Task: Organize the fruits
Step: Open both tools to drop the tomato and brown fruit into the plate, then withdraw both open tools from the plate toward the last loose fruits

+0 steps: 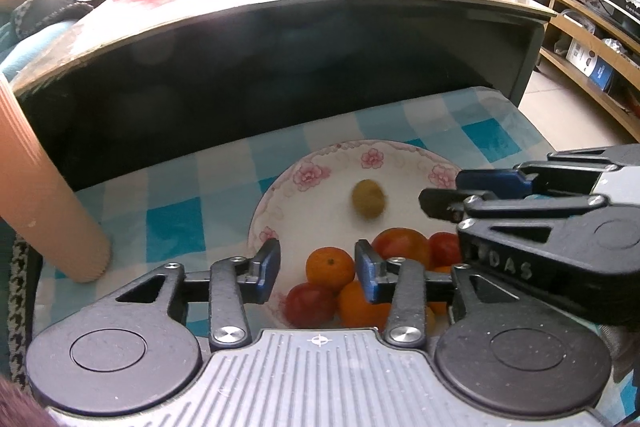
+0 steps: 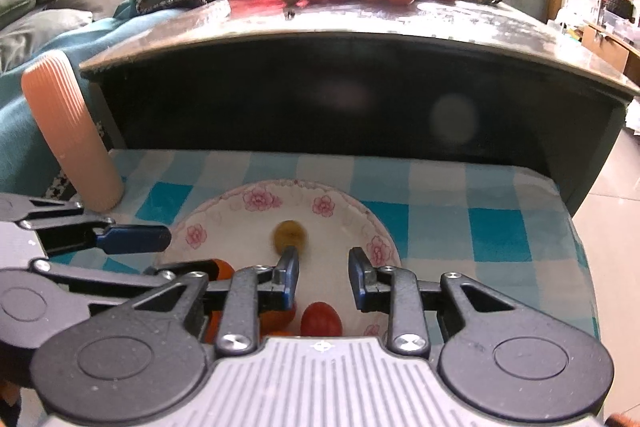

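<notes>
On floral plate (image 2: pixel 256 203), greenish fruit (image 2: pixel 289 233) lies blurred, dead ahead of my right tongs (image 2: pixel 323 279), touching nothing. Both my tongs gape empty. Left tongs (image 1: pixel 318 269) hover over orange-red pile (image 1: pixel 340 283). Right nearer. Fruit near round, no clear axis.

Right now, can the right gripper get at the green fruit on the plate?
Probably yes. The right gripper is open and empty, the green fruit lies alone just ahead of its left finger on the plate, nothing between.
</notes>
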Tool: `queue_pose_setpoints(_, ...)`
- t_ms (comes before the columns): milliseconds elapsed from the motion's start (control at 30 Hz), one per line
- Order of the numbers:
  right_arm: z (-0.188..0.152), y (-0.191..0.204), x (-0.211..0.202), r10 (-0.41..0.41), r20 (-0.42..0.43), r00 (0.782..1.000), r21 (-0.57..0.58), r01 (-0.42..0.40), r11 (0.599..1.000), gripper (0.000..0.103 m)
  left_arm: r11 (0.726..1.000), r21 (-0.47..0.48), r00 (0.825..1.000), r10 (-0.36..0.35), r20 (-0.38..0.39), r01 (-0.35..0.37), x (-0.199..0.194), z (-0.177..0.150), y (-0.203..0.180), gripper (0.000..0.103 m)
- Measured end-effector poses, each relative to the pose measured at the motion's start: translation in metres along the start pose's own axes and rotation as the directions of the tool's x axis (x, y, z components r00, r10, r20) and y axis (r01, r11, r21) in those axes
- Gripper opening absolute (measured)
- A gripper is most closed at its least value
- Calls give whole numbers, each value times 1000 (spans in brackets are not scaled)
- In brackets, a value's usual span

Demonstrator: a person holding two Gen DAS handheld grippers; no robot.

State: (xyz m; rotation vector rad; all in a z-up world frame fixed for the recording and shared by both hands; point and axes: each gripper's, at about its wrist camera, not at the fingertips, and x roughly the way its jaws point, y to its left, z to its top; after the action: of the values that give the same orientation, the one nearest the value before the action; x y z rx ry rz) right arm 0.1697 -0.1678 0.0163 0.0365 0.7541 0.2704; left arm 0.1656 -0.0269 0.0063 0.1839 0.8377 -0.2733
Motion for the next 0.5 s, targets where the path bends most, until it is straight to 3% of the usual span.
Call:
queue_pose_setpoints(233, -1, 12, -24, 37, 24, 999, -9, -37, 999, 46, 1000, 15, 1000, -6, 10, 6, -14, -6, 3, 58)
queue_pose_setpoints(500, -19, 35, -45, 92, -2, 996, -51, -92, 994, 46, 998, -57, 1000, 3, -10, -3, -38, -25, 40, 60)
